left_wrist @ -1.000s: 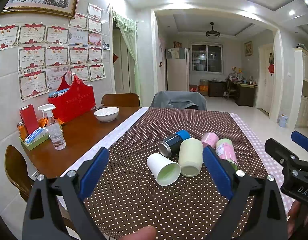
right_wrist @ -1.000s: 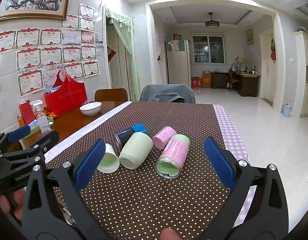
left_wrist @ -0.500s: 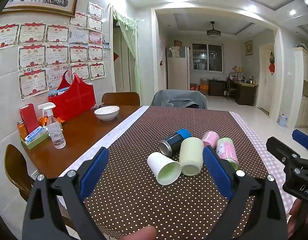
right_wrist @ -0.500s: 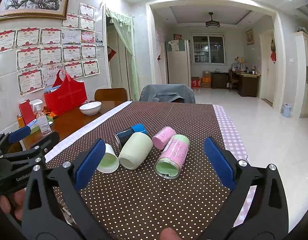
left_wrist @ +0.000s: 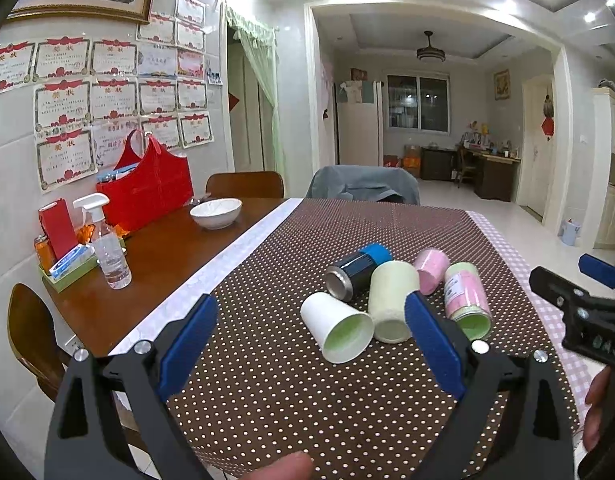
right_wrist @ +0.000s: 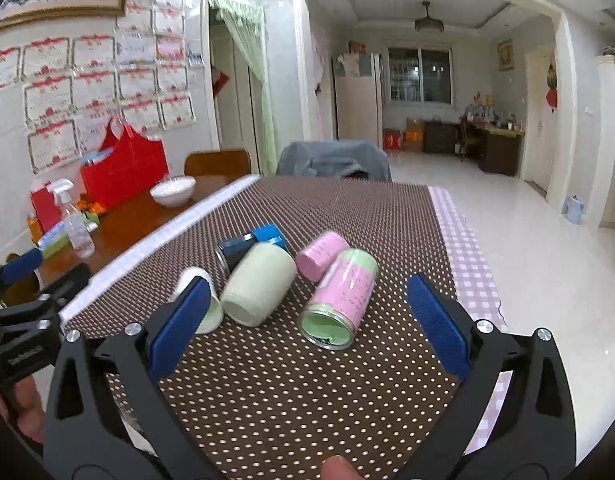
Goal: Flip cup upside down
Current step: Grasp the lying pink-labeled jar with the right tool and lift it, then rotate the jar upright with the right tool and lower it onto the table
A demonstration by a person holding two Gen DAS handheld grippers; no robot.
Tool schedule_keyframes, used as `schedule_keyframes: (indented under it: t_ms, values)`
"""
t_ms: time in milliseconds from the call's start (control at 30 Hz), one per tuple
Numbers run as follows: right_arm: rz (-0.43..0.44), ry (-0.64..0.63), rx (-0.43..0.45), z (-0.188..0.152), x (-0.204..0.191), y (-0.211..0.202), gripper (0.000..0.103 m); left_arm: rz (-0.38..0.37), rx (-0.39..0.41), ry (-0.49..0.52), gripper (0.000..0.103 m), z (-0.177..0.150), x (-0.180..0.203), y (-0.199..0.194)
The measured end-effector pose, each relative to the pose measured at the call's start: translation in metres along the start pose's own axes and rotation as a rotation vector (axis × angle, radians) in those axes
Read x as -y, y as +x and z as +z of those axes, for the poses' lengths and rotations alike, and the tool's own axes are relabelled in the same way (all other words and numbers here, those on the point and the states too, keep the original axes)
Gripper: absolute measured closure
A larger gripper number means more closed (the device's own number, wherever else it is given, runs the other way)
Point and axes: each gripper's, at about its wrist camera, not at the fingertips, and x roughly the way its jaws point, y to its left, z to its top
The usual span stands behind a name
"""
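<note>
Several cups lie on their sides on the brown dotted tablecloth [left_wrist: 291, 392]. In the left wrist view: a white paper cup [left_wrist: 336, 333], a cream cup [left_wrist: 391, 300], a dark blue cup [left_wrist: 357, 270], a small pink cup [left_wrist: 430, 270] and a pink-and-green cup [left_wrist: 466, 301]. My left gripper [left_wrist: 311, 344] is open and empty, just short of the white cup. In the right wrist view my right gripper [right_wrist: 307, 330] is open and empty, with the pink-and-green cup [right_wrist: 341, 300] and cream cup [right_wrist: 259, 290] ahead between its fingers. The white cup [right_wrist: 211, 312] is partly hidden by the left finger.
On the bare wood at left stand a white bowl [left_wrist: 215, 213], a spray bottle [left_wrist: 107, 248], a red bag [left_wrist: 147, 190] and a small tray of items [left_wrist: 67, 266]. Chairs [left_wrist: 363, 186] stand at the far end. The table edge runs along the right [right_wrist: 467, 264].
The right gripper has moved forward and slightly lower, closer to the cups; its view is blurred. The left gripper has barely moved.
</note>
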Motion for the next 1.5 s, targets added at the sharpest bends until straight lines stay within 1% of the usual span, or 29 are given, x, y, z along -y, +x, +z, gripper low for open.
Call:
schedule_keyframes:
  t_ms: [167, 200, 267, 400, 533, 900, 1100, 1300, 1367, 1400, 1433, 1467, 1500]
  values:
    - [-0.05, -0.004, -0.12, 0.005, 0.015, 0.047, 0.006, 0.014, -0.039, -0.008, 0.01, -0.007, -0.005, 0.019]
    - [-0.061, -0.009, -0.159, 0.007, 0.017, 0.061, 0.006, 0.014, -0.048, -0.01, 0.01, -0.008, -0.006, 0.022]
    - [-0.064, -0.001, -0.222, 0.009, 0.022, 0.088, 0.006, 0.011, -0.062, -0.014, 0.01, -0.011, -0.009, 0.028]
    - [-0.067, 0.033, -0.328, 0.013, 0.032, 0.127, 0.006, 0.008, -0.081, -0.017, 0.01, -0.016, -0.012, 0.037]
    - [-0.063, 0.09, -0.417, 0.017, 0.041, 0.157, 0.006, 0.01, -0.093, -0.025, 0.01, -0.02, -0.014, 0.044]
    - [-0.109, 0.069, -0.519, 0.014, 0.033, 0.193, 0.006, 0.021, -0.128, -0.036, 0.01, -0.024, -0.021, 0.066]
    - [-0.104, 0.085, -0.558, 0.01, 0.038, 0.211, 0.006, 0.041, -0.138, -0.024, 0.01, -0.018, -0.024, 0.088]
    - [-0.103, 0.109, -0.601, 0.007, 0.042, 0.226, 0.006, 0.038, -0.15, 0.006, 0.01, -0.008, -0.018, 0.113]
    - [-0.078, 0.125, -0.629, 0.005, 0.043, 0.234, 0.006, 0.036, -0.153, 0.014, 0.01, -0.006, -0.015, 0.119]
    - [-0.064, 0.131, -0.637, 0.004, 0.044, 0.235, 0.008, 0.034, -0.156, 0.019, 0.01, -0.005, -0.014, 0.123]
    - [-0.049, 0.134, -0.642, 0.003, 0.044, 0.236, 0.013, 0.034, -0.159, 0.022, 0.01, -0.004, -0.012, 0.126]
    - [-0.054, 0.133, -0.645, 0.002, 0.044, 0.237, 0.027, 0.033, -0.162, 0.023, 0.01, -0.003, -0.012, 0.128]
    - [-0.037, 0.14, -0.64, 0.002, 0.045, 0.235, 0.027, 0.03, -0.166, 0.025, 0.01, -0.002, -0.011, 0.13]
